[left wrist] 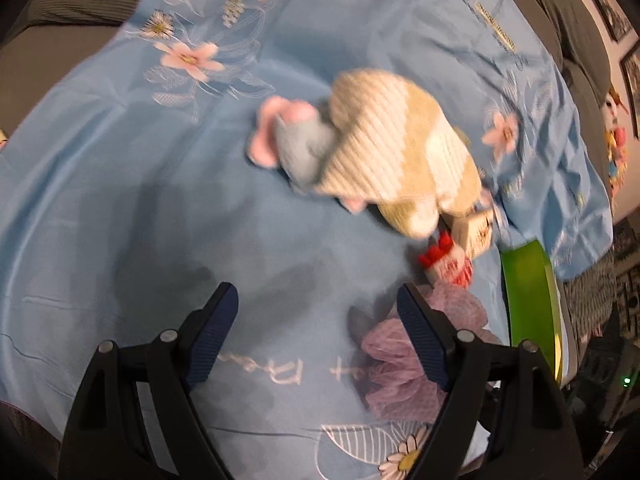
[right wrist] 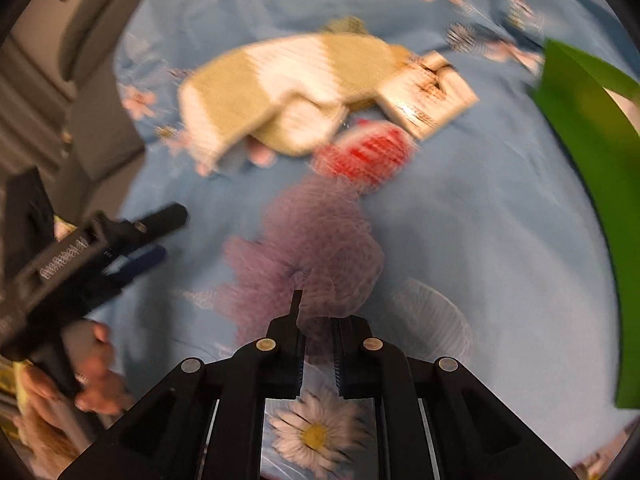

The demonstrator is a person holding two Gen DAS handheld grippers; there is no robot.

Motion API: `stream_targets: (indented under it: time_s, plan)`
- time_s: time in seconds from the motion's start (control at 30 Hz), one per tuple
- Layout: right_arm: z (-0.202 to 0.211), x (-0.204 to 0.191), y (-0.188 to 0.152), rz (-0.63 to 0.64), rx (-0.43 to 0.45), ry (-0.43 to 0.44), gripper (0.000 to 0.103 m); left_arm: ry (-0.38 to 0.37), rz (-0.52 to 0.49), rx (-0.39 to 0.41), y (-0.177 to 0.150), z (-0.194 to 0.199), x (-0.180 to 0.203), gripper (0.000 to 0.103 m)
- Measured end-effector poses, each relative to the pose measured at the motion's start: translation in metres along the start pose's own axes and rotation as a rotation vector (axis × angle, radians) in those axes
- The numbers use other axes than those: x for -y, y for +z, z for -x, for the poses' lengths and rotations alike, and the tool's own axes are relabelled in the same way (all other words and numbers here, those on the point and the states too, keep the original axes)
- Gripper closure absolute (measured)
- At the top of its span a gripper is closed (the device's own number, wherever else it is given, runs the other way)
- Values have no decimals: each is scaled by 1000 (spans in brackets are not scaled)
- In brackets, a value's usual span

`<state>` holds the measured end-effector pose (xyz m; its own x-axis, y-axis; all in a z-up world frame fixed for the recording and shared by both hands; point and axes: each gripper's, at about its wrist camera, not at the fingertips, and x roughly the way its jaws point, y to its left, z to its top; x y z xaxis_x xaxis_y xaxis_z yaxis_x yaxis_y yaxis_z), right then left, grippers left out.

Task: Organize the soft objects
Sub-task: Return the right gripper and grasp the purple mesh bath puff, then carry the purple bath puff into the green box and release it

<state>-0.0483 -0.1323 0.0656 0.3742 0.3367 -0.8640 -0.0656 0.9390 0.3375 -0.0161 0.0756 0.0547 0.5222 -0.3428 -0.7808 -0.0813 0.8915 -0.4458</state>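
Two grippers work over a light blue bedsheet (left wrist: 120, 200) printed with pink flowers and daisies. In the left wrist view, the left gripper (left wrist: 316, 340) fills the bottom of the frame, its jaws standing well apart over bare sheet with nothing between them. Right of centre lies a grey plush toy with pink ears (left wrist: 292, 140), partly under a cream and tan knitted cloth (left wrist: 400, 148). Lower right of that sit a small printed box (left wrist: 476, 232), a red and white soft item (left wrist: 444, 260) and a lilac mesh bath pouf (left wrist: 400, 360) just behind the gripper's right-hand finger. A green bin (left wrist: 532, 304) stands at the right edge.

In the right wrist view, a hand (right wrist: 92, 384) holds the left gripper at the lower left. At bottom centre the right gripper (right wrist: 318, 320) has its jaws drawn together, pinching the near edge of the pouf (right wrist: 312, 240), which lies mid-frame on the sheet. The picture is blurred.
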Motion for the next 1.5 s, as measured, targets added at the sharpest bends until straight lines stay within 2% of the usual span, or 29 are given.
stream_targets:
  time_s: [0.03, 0.1, 0.13, 0.17, 0.2, 0.33, 0.43, 0.53, 0.6, 0.63, 0.67, 0.7, 0.8, 0.83, 0.97, 1.13, 1.23, 1.5]
  plan:
    - [2, 4, -1, -7, -11, -27, 88, -12, -10, -24, -3, -4, 3, 23]
    - [14, 11, 0, -32, 16, -59, 68, -43, -31, -78, -9, -13, 11, 23]
    - [21, 13, 2, -42, 42, -67, 45, -54, -42, -99, -12, -16, 14, 23]
    - [29, 16, 5, -52, 78, -72, 27, -61, -56, -114, -15, -19, 18, 23]
    - [35, 19, 8, -58, 106, -74, 24, -64, -67, -124, -18, -20, 21, 23]
    - [44, 22, 29, -69, 134, -87, 24, -78, -107, -157, -27, -27, 30, 23]
    - [32, 15, 41, -32, 138, -148, 24, -104, -118, -194, -31, -33, 36, 24]
    - [12, 18, 36, -9, 105, -124, 24, -118, -123, -214, -35, -38, 40, 29]
    - [-5, 27, 33, -59, 56, -73, 26, -101, -151, -202, -38, -38, 45, 43]
    - [-11, 31, 32, -70, 35, -54, 34, -99, -160, -200, -39, -38, 46, 46]
    - [-16, 33, 31, -72, 23, -31, 43, -103, -168, -199, -41, -40, 48, 56]
    - [-18, 34, 30, -72, 19, -18, 47, -118, -172, -198, -43, -41, 50, 65]
    - [-19, 36, 28, -75, 31, 8, 59, -168, -178, -216, -47, -46, 55, 76]
    - [-20, 35, 27, -75, 30, 17, 63, -173, -185, -212, -48, -47, 57, 77]
    - [-16, 30, 22, -59, 51, 57, 67, -194, -203, -181, -51, -42, 62, 86]
    - [-6, 27, 20, -82, 78, 84, 69, -209, -215, -154, -53, -35, 70, 86]
    - [6, 25, 19, -71, 118, 79, 73, -216, -238, -127, -54, -30, 80, 86]
    - [32, 27, 22, -73, 198, 94, 73, -241, -285, -69, -51, -16, 99, 86]
